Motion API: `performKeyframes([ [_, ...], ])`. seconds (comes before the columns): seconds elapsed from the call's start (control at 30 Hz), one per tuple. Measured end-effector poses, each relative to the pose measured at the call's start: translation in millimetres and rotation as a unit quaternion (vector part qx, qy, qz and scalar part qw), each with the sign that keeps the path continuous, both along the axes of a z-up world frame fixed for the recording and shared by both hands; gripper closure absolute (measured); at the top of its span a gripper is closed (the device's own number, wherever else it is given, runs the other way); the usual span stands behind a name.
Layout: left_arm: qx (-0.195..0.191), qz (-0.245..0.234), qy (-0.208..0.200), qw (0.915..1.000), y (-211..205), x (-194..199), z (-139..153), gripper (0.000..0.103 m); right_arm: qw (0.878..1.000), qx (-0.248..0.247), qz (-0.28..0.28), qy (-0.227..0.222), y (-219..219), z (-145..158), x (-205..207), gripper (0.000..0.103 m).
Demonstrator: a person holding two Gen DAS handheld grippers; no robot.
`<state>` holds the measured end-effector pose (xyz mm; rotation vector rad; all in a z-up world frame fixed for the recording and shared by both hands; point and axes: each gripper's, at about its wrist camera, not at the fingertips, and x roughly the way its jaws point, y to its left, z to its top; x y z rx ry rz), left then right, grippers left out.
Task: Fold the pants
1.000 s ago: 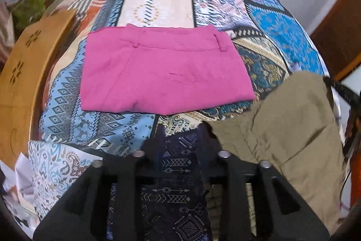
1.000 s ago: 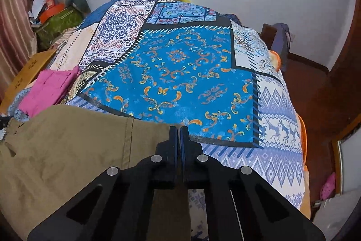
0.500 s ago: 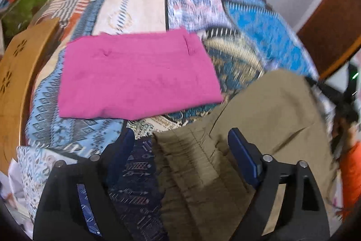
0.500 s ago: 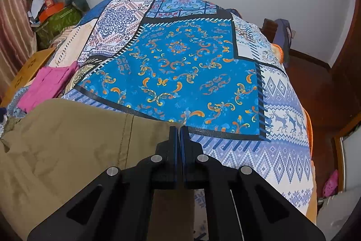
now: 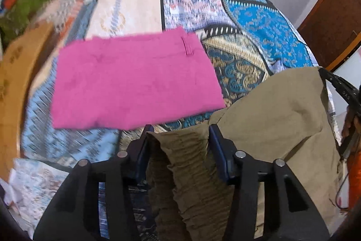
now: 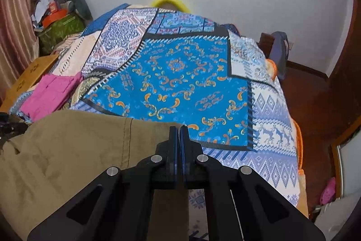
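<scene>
Your left claw (image 5: 179,134) stood with its jaws spread, the gathered elastic waistband of the khaki pants (image 5: 277,110) bunched between the two fingers (image 5: 217,150) but not pinched. Your right claw (image 6: 179,134) was closed on the far edge of the same khaki pants (image 6: 74,150), a thin lip of cloth showing between the blue pads.

Edges and room: the pants lay at the near edge of the bed (image 6: 180,73), over the patchwork cover, spanning between your two claws. Beyond them the large blue-and-orange panel of the cover lay bare toward the far edge. Toward the right edge the cover dropped off to a wooden floor (image 6: 315,105); an orange trim ran along that edge. A folded pink garment (image 5: 133,80) sat just beyond the left claw, near the bed's left edge, its near hem close to the khaki waistband; whether they touched could not be told. A wooden board (image 5: 13,92) bordered the left edge, with clutter near the far-left corner.

Pants condition: the waistband was crumpled in vertical ridges at the left claw; the body was lying mostly smooth, one dent near the middle, a stitched seam running down in the right wrist view. The left wrist view was motion-blurred.
</scene>
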<state>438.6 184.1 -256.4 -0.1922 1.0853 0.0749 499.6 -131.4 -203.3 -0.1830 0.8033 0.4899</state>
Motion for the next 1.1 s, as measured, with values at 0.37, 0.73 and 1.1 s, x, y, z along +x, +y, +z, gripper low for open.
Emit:
performKeyframes([
  [0.37, 0.048, -0.001, -0.054, 0.9973, -11.1, -14.9, 63.4, 0.057, 0.999, 0.013, -0.018, -0.032, -11.1, 59.5, -28.7, 0.101],
  [0.73, 0.069, -0.054, -0.113, 0.9896, -44.9, -96.8, 138.7, 0.06, 0.996, 0.052, -0.016, -0.065, -39.9, 125.9, -109.5, 0.101],
  [1.1, 0.097, -0.087, -0.119, 0.9843, -73.0, -169.2, 151.0, 0.099, 0.996, 0.067, -0.005, -0.064, -61.6, 137.9, -192.5, 0.101],
])
